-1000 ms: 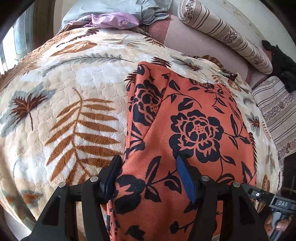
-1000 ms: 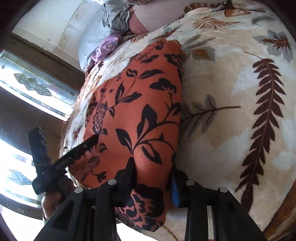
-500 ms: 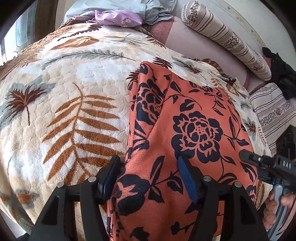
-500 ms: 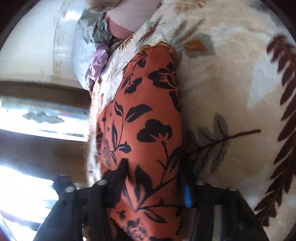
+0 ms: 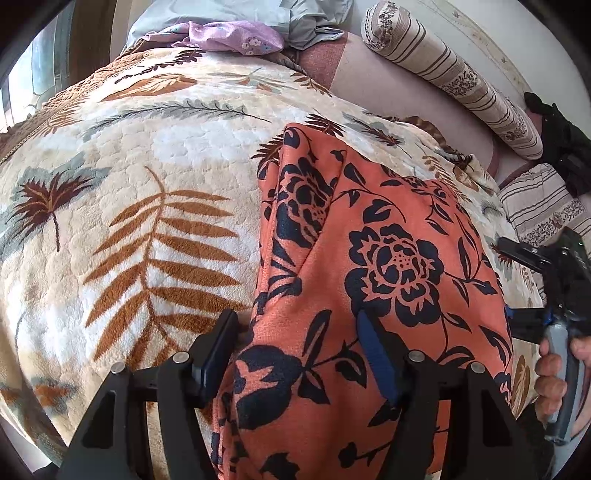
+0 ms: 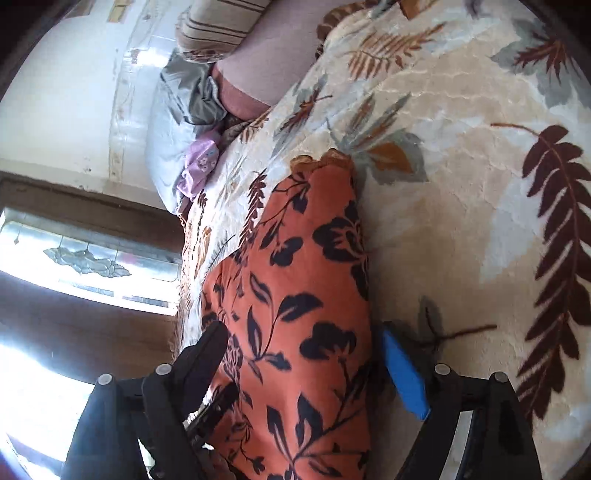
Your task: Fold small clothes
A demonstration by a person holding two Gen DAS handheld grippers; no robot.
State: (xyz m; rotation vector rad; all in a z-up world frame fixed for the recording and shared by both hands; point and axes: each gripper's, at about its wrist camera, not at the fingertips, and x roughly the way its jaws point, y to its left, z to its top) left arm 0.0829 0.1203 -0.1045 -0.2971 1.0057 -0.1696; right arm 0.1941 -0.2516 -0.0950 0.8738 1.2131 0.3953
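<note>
A bed (image 5: 155,192) under a cream blanket printed with fern leaves carries everything; striped bolsters (image 5: 454,77) and a heap of lilac and grey clothes (image 5: 236,35) lie along its far edge. The orange floral garment (image 5: 388,258) stretches lengthways from the near edge toward the middle of the bed, its left side doubled over in a long crease.

The step in hand looks like taking hold of the near hem with both tools. The left hand-held gripper (image 5: 299,350) straddles the hem's left part, fingers spread wide, nothing pinched. The right hand-held gripper (image 6: 303,365) likewise stands wide apart astride the cloth's right edge.

Next, both would need to close on the hem together, then carry it toward the far end, level.
</note>
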